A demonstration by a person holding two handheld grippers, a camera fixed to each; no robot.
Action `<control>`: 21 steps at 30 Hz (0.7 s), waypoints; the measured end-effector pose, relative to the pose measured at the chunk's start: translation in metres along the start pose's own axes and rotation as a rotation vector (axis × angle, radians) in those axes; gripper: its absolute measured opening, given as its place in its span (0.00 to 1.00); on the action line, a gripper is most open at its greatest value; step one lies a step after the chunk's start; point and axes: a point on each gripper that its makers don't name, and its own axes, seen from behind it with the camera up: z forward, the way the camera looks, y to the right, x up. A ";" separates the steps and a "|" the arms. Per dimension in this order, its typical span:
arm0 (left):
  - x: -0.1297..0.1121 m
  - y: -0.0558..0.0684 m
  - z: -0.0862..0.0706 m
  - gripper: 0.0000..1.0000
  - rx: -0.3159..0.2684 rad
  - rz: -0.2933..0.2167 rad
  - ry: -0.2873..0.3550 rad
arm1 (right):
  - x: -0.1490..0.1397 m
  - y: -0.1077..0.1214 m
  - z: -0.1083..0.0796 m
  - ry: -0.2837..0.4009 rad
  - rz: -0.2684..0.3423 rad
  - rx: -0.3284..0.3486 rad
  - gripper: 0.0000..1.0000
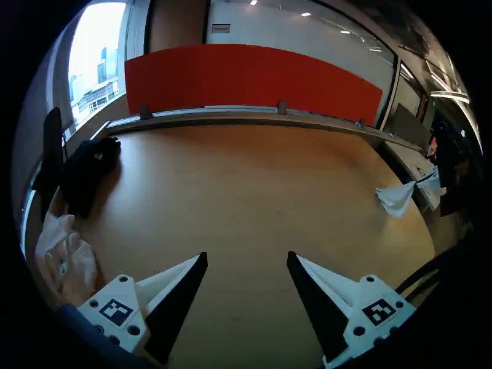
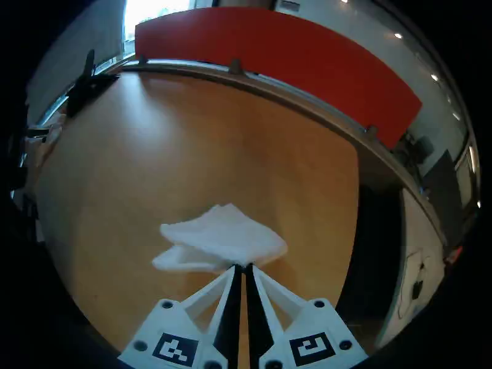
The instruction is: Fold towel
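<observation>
Towel [image 2: 221, 243] pinched in right jaws, left jaws apart

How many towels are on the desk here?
1: a white towel pinched at the right gripper's tips. The pale bundle at the desk edge beside the dark bag may be cloth; cannot tell.

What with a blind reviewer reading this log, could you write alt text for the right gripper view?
The right gripper, shut, pinches the near edge of a bunched white towel on a wooden table. A red panel runs along the table's far edge.
</observation>
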 end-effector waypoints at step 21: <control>-0.012 -0.006 -0.013 0.96 0.027 0.022 -0.014 | -0.101 -0.004 0.042 -0.182 0.161 -0.053 0.05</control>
